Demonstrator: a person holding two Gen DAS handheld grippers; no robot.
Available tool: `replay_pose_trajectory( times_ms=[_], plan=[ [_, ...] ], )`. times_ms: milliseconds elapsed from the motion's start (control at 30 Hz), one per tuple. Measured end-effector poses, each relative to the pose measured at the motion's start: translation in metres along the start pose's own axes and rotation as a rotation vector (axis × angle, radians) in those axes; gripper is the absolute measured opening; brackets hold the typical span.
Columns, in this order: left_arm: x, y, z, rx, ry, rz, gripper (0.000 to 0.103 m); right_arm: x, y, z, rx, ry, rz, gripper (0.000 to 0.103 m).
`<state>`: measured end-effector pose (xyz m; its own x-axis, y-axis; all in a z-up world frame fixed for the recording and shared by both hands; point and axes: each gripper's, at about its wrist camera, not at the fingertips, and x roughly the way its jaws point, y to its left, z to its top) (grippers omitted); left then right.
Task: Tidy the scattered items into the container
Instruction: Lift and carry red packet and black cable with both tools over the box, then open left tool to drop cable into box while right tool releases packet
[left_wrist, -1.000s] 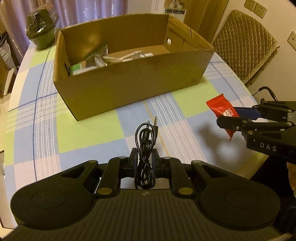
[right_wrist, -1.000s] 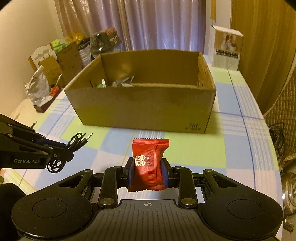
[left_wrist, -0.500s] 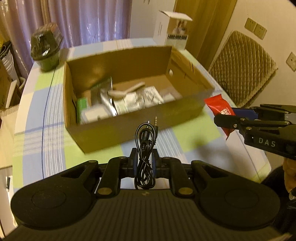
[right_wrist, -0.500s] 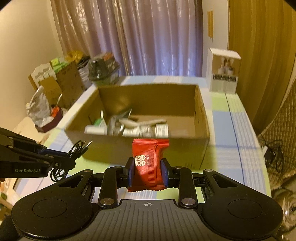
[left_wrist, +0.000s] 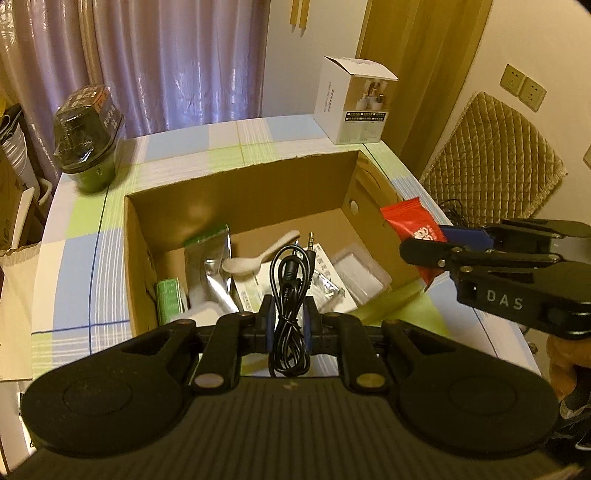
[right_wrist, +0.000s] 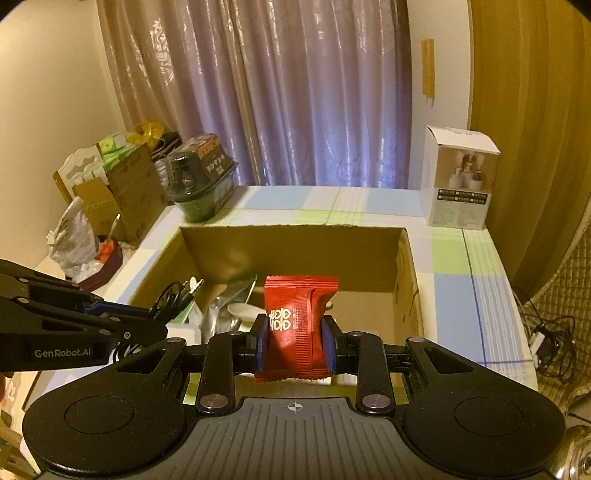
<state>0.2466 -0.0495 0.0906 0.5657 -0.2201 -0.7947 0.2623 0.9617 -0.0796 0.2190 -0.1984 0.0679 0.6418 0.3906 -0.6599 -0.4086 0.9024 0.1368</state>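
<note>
Left wrist view: left gripper (left_wrist: 289, 319) held above the near edge of the cardboard box (left_wrist: 236, 192), fingers clenched on a coiled black cable (left_wrist: 290, 295), plug ends pointing up and forward over the open box. Box sits on a table (left_wrist: 77, 258) covered in a blue, green and white checked cloth. Inside the box: a white spoon (left_wrist: 255, 254), a silver pouch (left_wrist: 212, 269), a small green packet (left_wrist: 168, 301), some clear-wrapped flat items on the right, details too blurred to name. Right gripper (left_wrist: 424, 242) enters from the right, above the box's right wall, fingers grasping a red snack packet (left_wrist: 413, 225). Beyond the box, a dark lidded bowl (left_wrist: 88, 136) at the table's far left and a white carton (left_wrist: 354, 101) at the far right. Right wrist view: right gripper (right_wrist: 295, 339) above the box's (right_wrist: 291, 251) near edge, fingers clamped on both sides of the red snack packet (right_wrist: 299, 321), which stands upright with white print facing the camera. Left gripper (right_wrist: 155, 319) reaches in from the left over the box's left part, the black cable (right_wrist: 173, 295) pinched at its tip. Dark bowl (right_wrist: 199, 177) and white carton (right_wrist: 458, 181) stand on the table (right_wrist: 480, 288) behind the box.
</note>
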Motion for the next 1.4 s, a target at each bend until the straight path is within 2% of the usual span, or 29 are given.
replay_pose_trajectory(
  times_ms=[1100, 1133, 1167, 1200, 1233, 1267, 1300, 1400],
  plan=[
    [0.05, 0.032, 0.016, -0.084, 0.022, -0.007, 0.012, 0.057, -0.018, 0.021, 0.014, 0.016, 0.001, 0.033],
    [0.051, 0.033, 0.016, -0.092, 0.02, 0.002, 0.02, 0.06, -0.02, 0.021, 0.02, 0.017, 0.004, 0.033],
    [0.051, 0.035, 0.016, -0.103, 0.017, 0.013, 0.043, 0.063, -0.022, 0.021, 0.028, 0.023, 0.008, 0.033],
    [0.051, 0.037, 0.015, -0.11, 0.01, 0.022, 0.051, 0.067, -0.024, 0.021, 0.041, 0.032, 0.007, 0.034],
    [0.05, 0.039, 0.014, -0.112, 0.003, 0.032, 0.055, 0.069, -0.027, 0.022, 0.057, 0.033, 0.003, 0.049],
    [0.048, 0.04, 0.013, -0.113, 0.0, 0.04, 0.055, 0.069, -0.03, 0.021, 0.074, 0.022, 0.002, 0.084],
    [0.046, 0.043, 0.011, -0.118, -0.004, 0.044, 0.057, 0.067, -0.033, 0.021, 0.093, 0.001, 0.004, 0.091],
    [0.038, 0.046, 0.005, -0.119, -0.021, 0.071, 0.071, 0.063, -0.037, 0.02, 0.102, -0.01, 0.003, 0.091]
  ],
)
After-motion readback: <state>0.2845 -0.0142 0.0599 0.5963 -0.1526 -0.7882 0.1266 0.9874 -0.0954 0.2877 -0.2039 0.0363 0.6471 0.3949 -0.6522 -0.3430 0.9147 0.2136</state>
